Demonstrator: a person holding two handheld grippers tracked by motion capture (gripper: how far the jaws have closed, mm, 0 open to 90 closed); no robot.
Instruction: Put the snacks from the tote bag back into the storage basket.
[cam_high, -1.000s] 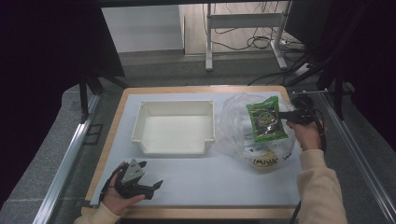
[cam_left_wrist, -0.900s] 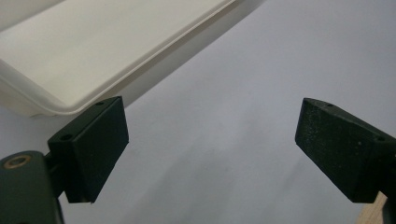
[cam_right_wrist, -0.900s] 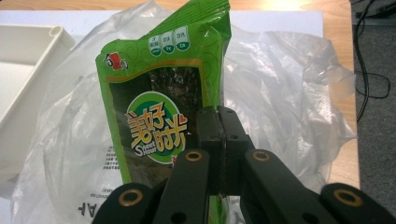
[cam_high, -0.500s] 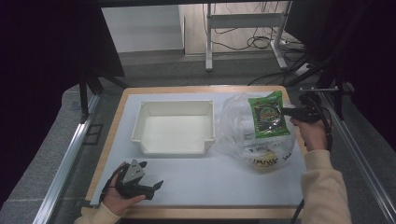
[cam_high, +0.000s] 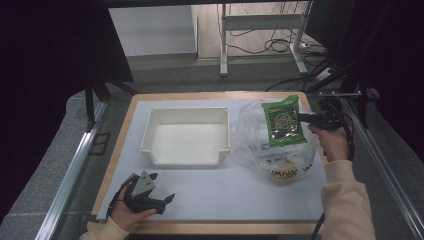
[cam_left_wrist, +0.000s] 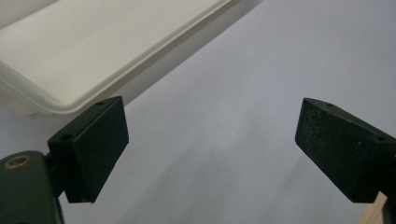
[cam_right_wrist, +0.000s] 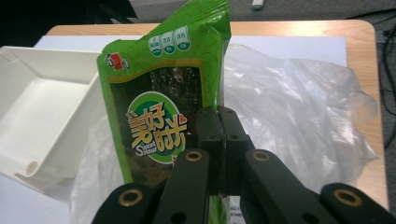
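Above the clear plastic bag (cam_high: 277, 150), right claw (cam_high: 301, 117) clamps green seaweed snack packet (cam_high: 283, 121), lifted clear. Left claw (cam_high: 167, 200) gapes empty on desk (cam_high: 225, 195). Likely next: carry packet to white tray (cam_high: 186, 137).

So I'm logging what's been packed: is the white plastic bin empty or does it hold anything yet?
Empty. The high view shows the white plastic bin with a bare floor; the green snack packet is clamped in the right gripper over the clear plastic bag.

One white tray (cam_high: 186, 137) is sitting at centre, one green snack packet (cam_high: 283, 121) and one clear plastic bag (cam_high: 270, 150) are showing at right, and two grippers are showing: the left gripper (cam_high: 167, 199) near left, the right gripper (cam_high: 302, 118) far right.
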